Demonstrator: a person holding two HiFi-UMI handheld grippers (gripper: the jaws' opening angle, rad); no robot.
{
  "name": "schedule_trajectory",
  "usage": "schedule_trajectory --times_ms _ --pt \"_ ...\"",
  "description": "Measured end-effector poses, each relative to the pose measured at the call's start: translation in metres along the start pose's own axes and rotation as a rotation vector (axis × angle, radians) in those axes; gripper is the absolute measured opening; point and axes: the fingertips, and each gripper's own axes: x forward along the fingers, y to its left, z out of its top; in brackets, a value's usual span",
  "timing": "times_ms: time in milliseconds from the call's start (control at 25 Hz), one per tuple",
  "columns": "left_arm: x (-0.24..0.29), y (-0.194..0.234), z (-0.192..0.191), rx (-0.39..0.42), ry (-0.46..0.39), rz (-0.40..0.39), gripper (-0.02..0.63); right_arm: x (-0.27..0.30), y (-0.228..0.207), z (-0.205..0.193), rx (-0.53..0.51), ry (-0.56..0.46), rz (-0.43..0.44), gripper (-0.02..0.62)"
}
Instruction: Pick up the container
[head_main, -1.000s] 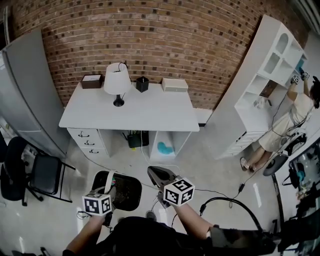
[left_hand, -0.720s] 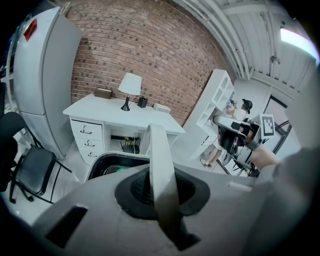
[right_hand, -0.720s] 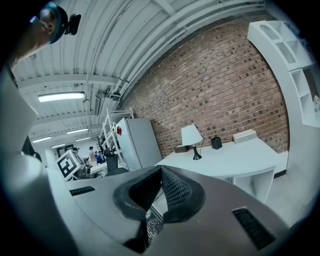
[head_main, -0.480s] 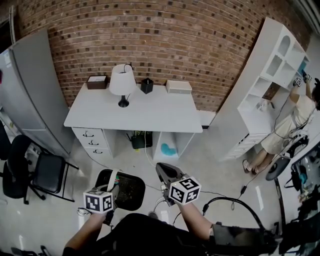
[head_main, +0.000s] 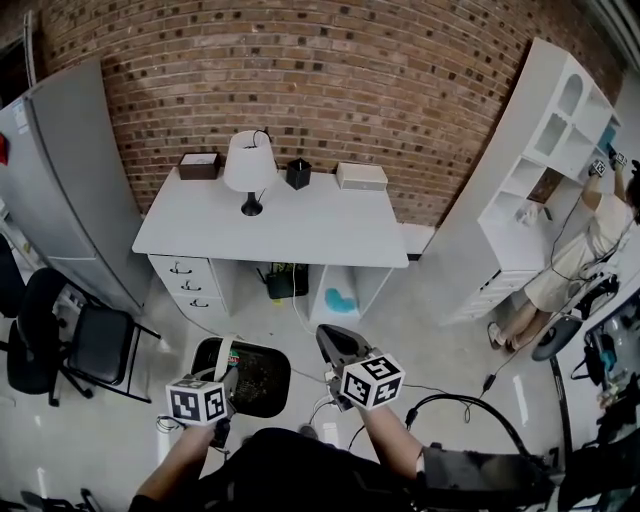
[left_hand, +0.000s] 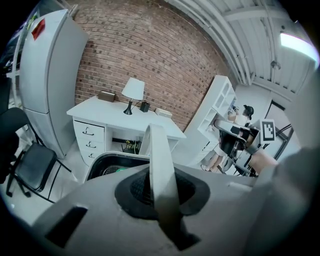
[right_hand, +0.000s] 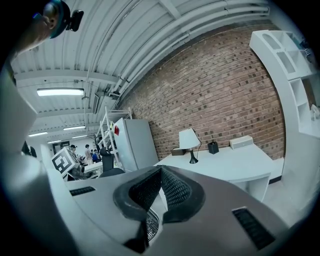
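Container (head_main: 268, 351), something green (left_hand: 118, 170) inside, handle (left_hand: 158, 150) pinched in left claw (left_hand: 159, 189).

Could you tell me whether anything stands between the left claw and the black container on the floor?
Nothing visible does: the left claw is shut on the white strap of the container itself.

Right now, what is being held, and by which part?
The left gripper grips the black container by its white handle; the right gripper is shut, empty.
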Motion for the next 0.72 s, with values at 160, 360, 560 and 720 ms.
schedule_trajectory --times_ms 160,360,560,720 --pt "-0.001 0.002 -0.003 -0.001 -0.004 0.013 0.037 -0.001 0.003 0.006 -0.032 -0.02 0.003 0.007" --pt "-0.003 0.005 -0.001 -0.004 -0.007 0.026 0.037 0.001 0.004 0.012 -0.052 -0.022 0.003 0.006" --pt "-0.007 0.009 -0.001 -0.013 -0.017 0.032 0.036 0.0 0.005 0.009 -0.05 -0.02 0.005 0.008" --pt "-0.008 0.01 0.001 -0.012 -0.021 0.035 0.037 0.0 0.005 0.009 -0.049 -0.021 0.004 0.007"
